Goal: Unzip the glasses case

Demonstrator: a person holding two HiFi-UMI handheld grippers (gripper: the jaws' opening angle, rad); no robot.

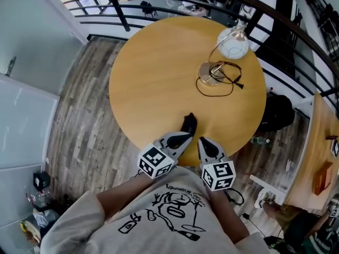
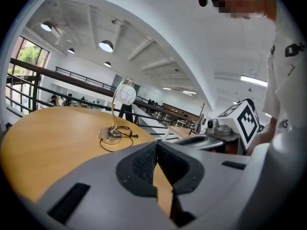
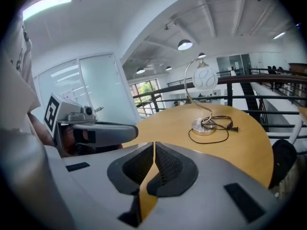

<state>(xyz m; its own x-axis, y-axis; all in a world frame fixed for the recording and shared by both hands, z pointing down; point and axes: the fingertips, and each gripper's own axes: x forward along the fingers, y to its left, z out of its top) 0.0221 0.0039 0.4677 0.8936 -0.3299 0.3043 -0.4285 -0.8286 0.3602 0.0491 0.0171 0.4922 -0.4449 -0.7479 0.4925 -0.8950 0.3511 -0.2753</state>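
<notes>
A small black glasses case [image 1: 189,123] lies near the front edge of the round wooden table [image 1: 153,73]. My left gripper [image 1: 184,137] sits just behind the case's near end with its tip almost at it; whether it touches the case I cannot tell. My right gripper [image 1: 202,141] is beside it, a little to the right of the case. In the left gripper view the left gripper [image 2: 157,146] has its jaws together with nothing between them. The right gripper [image 3: 154,146] is likewise shut and empty. The case is hidden in both gripper views.
A desk lamp with a white globe [image 1: 232,42], round base and tangled black cable [image 1: 225,77] stands at the table's far right; the lamp [image 2: 115,134] also shows in the left gripper view. A black railing [image 1: 296,36] curves behind. A dark bag [image 1: 276,112] sits on the floor at right.
</notes>
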